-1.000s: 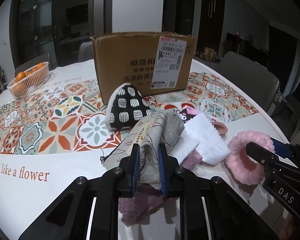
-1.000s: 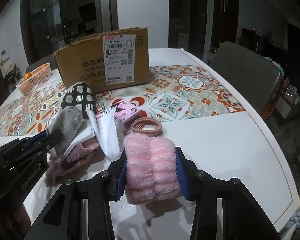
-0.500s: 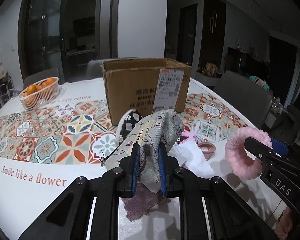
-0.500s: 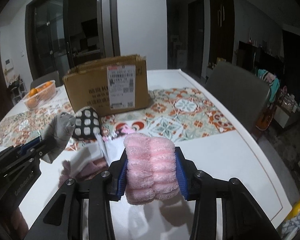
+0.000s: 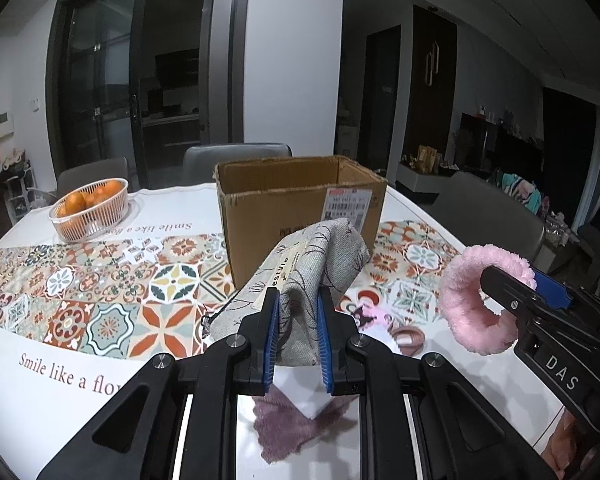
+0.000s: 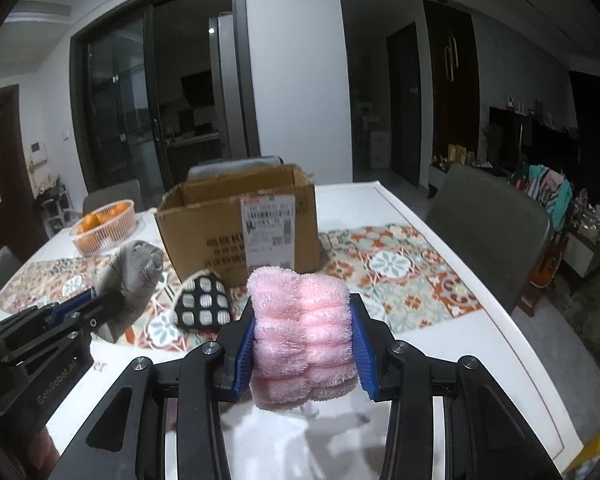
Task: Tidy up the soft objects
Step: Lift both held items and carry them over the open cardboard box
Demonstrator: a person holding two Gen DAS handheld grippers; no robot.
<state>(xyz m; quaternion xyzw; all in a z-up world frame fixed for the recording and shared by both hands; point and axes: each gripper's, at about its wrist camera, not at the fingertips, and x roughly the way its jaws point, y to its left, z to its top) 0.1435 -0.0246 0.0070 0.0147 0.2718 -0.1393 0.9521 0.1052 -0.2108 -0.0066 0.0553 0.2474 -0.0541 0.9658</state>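
Box [image 5: 300,216] interior unseen; purple cloth [image 5: 300,424] partly hidden, perhaps under tool

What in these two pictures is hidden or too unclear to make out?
- Inside of the brown cardboard box: both views, hidden by its front wall.
- Purple fuzzy cloth: left view, partly covered by the left claw and its grey fabric pouch.
- Shipping label text: too small.

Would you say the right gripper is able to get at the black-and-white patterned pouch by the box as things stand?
Probably not yet. The right gripper is shut on the pink fluffy band, so it has no free grip. The path itself looks open: the patterned pouch lies uncovered on the table in front of the cardboard box.
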